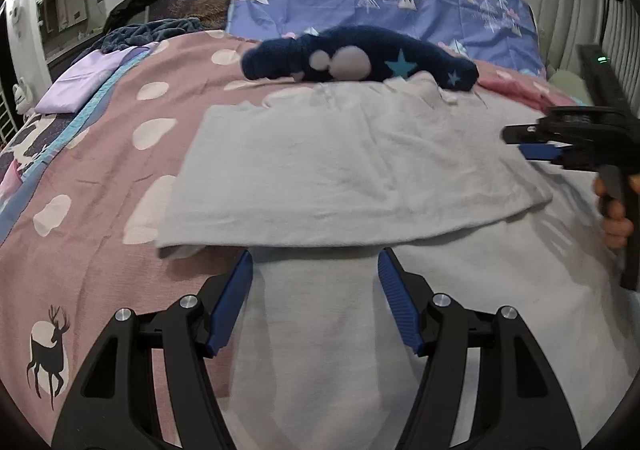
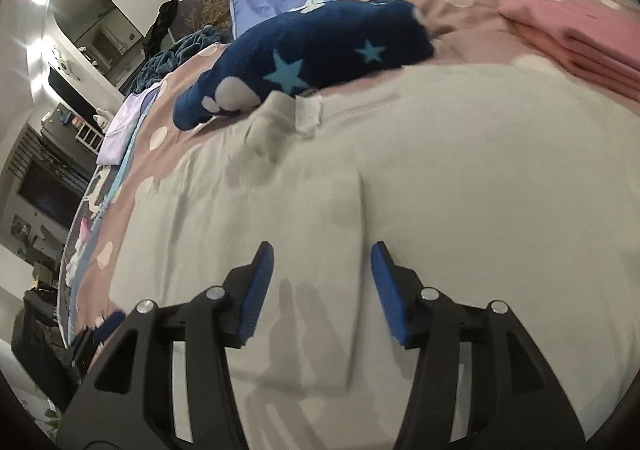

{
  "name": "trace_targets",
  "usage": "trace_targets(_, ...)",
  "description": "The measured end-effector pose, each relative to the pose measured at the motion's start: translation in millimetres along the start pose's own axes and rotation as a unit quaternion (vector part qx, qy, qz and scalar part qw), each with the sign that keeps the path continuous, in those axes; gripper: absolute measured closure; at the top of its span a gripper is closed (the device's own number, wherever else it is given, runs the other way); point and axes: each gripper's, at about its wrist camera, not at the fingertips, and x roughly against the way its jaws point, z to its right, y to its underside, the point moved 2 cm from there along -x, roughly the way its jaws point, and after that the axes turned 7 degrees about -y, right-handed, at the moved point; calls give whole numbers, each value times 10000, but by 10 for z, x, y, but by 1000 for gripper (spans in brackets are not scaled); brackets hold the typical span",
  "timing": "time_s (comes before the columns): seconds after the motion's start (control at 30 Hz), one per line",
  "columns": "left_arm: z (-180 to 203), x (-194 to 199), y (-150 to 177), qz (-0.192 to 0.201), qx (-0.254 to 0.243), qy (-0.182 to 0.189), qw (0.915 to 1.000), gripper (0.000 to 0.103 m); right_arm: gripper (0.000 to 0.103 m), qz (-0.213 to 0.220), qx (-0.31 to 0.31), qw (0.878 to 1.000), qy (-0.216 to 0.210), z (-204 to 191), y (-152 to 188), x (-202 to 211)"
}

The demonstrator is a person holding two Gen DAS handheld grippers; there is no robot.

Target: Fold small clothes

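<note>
a: where's the grey garment (image 1: 360, 166) now?

b: flat on the bed (image 1: 100, 210), on the pink spotted cover, running from the near edge up toward the pillow end. one flap is already laid across it, so its long axis in the left wrist view goes side to side, and the free lower edge of that flap sits just ahead of my left gripper (image 1: 316, 270).

a: and the grippers?

b: both released, nothing between the pads. the left gripper hovers over the plain lower part of the cloth, blue pads apart. my right gripper (image 2: 322, 262) is over the garment's right side, jaws parted and empty too, with a raised crease (image 2: 360, 210) just ahead of its tips.

a: which one is nearer the next fold?

b: i'd judge the left for the flap's edge; the right for the far side, toward the bed's right edge.

a: anything close by?

b: a navy star-print plush (image 1: 360, 58) touches the garment's top edge, toward the head of the bed.
</note>
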Motion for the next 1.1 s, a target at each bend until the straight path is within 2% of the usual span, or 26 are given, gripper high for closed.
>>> trace_targets(0.03,-71,29,-4,42,107,-57,9999,38,72,-37,-17,10000,-55,-3,-19,-36)
trace_targets(0.07,-144,53,-3,74,226,-52,9997,38,95,-147,11,9998,-109,-31,-31,-97)
trace_targets(0.1,-207,66,-3,79,327,-35,9994,37,98,-287,85,9995,-128,-69,-36,-147)
trace_targets(0.17,-376,61,8,21,560,-109,9984,37,98,-162,161,9997,-38,-146,-49,-66)
trace_targets(0.23,-509,18,30,-143,726,-142,9972,35,98,203,74,9990,-382,-202,-97,252)
trace_targets(0.3,-565,-23,37,-282,749,-114,9967,34,98,560,184,9973,-427,-254,-154,623)
trace_targets(0.43,-529,-135,10,-426,488,-152,9978,34,98,998,415,9938,271,-119,-273,1092)
trace_targets(0.5,-480,-169,-11,-437,377,-142,9982,34,98,935,170,9939,565,140,-306,1101)
trace_targets(0.6,-410,-204,-49,-412,222,-225,9987,34,98,650,-199,9952,704,499,-294,941)
trace_targets(0.7,-396,-215,-73,-392,148,-230,9989,34,98,664,-383,9914,1059,770,-242,887)
trace_targets(0.77,-412,-240,-77,-409,147,-245,9988,34,94,689,-561,9910,998,870,-200,912)
trace_targets(0.83,-408,-251,-96,-403,157,-263,9987,34,85,694,-683,9910,922,903,-149,956)
trace_targets(0.87,-398,-246,-98,-391,146,-275,9988,34,76,675,-668,9918,855,890,-131,976)
trace_targets(0.9,-389,-240,-95,-370,125,-291,9988,34,67,669,-607,9928,784,869,-106,1006)
trace_targets(0.97,-372,-235,-90,-335,86,-305,9989,34,59,611,-340,9952,688,785,-27,1031)
trace_targets(1.0,-369,-239,-89,-340,82,-303,9989,34,59,530,-235,9962,656,747,13,1004)
trace_targets(1.03,-365,-250,-88,-354,78,-300,9989,35,61,370,-169,9972,623,724,78,942)
trace_targets(1.07,-360,-259,-89,-361,72,-301,9989,38,79,217,-151,9975,655,719,129,866)
trace_targets(1.1,-351,-261,-92,-356,58,-279,9990,41,97,158,-64,9953,954,718,171,798)
